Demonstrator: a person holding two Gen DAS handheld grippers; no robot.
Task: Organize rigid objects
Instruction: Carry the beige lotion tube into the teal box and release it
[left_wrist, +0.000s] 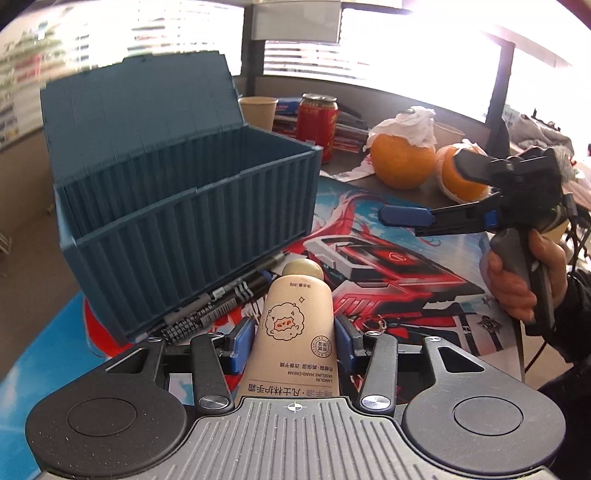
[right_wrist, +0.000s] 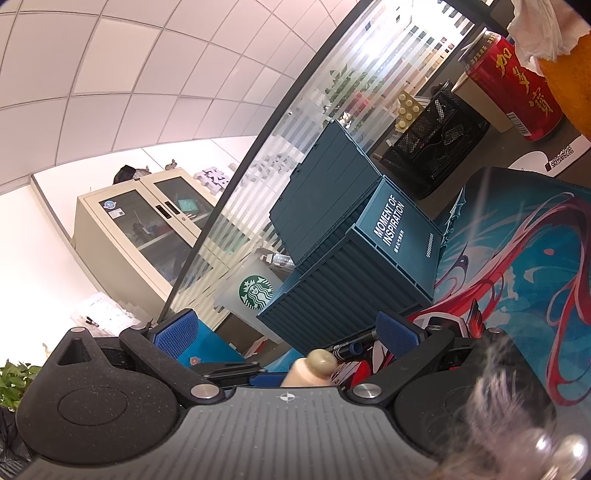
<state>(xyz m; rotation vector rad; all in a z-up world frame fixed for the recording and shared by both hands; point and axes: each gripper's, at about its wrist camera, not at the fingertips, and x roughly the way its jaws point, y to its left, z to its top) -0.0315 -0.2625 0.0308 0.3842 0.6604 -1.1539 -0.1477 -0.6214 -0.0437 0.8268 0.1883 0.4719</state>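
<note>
Left gripper (left_wrist: 293, 341) pinching a hand cream tube (left_wrist: 293, 325), base hidden under the gripper body, cap at 12 o'clock toward pens (left_wrist: 221, 299) lying half tucked against the open blue container box (left_wrist: 192, 206). Right gripper (left_wrist: 424, 192) spread wide at 3 o'clock, holding nothing, upper finger overlapping an orange (left_wrist: 461, 177)

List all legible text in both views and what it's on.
"MOMENT OF INSPIRATION": end wall of the ribbed teal container-style box.
"LANOLIN VASELINE HAND CREAM": beige hand cream tube gripped in the left tongs.
Starbucks siren logo, wordless: frosted cup.
Red can: unreadable.
</note>
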